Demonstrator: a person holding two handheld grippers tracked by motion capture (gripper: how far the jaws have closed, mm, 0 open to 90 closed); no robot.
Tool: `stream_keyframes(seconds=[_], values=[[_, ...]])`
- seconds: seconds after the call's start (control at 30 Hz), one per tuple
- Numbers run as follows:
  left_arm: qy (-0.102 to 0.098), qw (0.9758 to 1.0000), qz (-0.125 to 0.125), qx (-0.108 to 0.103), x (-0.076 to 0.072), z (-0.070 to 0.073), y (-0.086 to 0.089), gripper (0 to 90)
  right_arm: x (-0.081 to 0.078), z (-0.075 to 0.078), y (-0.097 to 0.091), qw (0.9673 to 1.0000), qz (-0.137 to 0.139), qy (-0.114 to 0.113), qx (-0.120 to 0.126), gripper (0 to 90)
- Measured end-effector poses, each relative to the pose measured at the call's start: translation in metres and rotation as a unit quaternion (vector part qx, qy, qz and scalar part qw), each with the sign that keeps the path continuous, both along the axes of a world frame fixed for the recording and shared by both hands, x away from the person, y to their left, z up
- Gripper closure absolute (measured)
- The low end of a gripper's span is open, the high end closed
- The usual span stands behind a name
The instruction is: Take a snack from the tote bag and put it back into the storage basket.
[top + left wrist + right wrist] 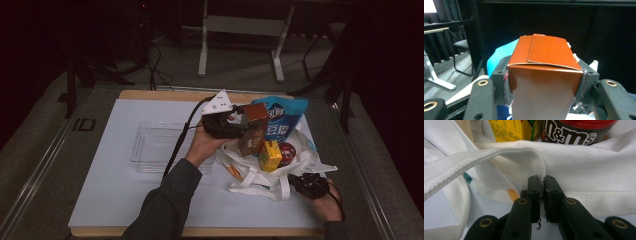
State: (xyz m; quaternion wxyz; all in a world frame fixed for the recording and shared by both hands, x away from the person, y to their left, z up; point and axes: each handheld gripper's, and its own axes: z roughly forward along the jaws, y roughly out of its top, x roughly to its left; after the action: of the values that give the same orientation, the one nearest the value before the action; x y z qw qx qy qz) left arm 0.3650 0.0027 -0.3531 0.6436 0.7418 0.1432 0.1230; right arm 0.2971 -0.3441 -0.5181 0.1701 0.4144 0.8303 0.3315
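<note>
- Clear plastic tray [150,145] sits on the white mat [100,200], left of the work, well apart from the bag; likely where items go.
- Left gripper [239,121] is raised over the mat between tray and bag, jaws clamped on both sides of the brown carton [253,129]. In the left gripper view the carton [544,75] sits upright between the pads, folded top showing. Grip is on the side walls, probably to keep it upright as it comes out of the bag.
- White tote bag [260,175] lies on the mat's right part, mouth open. Blue pouch [280,117] behind it, yellow juice box [270,155] and M&M's tub [287,151] inside.
- Right gripper [306,183] is low at the bag's near edge, jaws nearly together, pinching the bag's strap [499,153] or cloth just at the tips; seemingly pins the bag so it doesn't drag along with the carton.
</note>
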Motion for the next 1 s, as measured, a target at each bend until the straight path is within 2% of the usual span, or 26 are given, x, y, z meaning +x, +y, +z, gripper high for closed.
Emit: stream_keyframes(seconds=[0.27, 0.57, 0.83, 1.0], values=[[-0.002, 1.0, -0.002, 0.006, -0.003, 0.007, 0.01, 43.1, 0.0, 0.0, 0.0, 1.0, 0.0, 0.0, 0.0, 83.9], [-0.006, 0.9996, -0.003, 0.029, -0.004, 0.013, 0.022, 43.1, 0.0, 0.0, 0.0, 1.0, 0.0, 0.0, 0.001, 83.8], [-0.001, 0.9999, -0.005, 0.014, -0.004, 0.018, 0.037, 43.1, 0.0, 0.0, 0.0, 1.0, -0.001, 0.0, 0.001, 83.9], [-0.005, 0.9998, 0.006, 0.02, -0.005, 0.021, 0.044, 43.1, 0.0, 0.0, 0.0, 1.0, -0.001, -0.001, 0.0, 83.9]])
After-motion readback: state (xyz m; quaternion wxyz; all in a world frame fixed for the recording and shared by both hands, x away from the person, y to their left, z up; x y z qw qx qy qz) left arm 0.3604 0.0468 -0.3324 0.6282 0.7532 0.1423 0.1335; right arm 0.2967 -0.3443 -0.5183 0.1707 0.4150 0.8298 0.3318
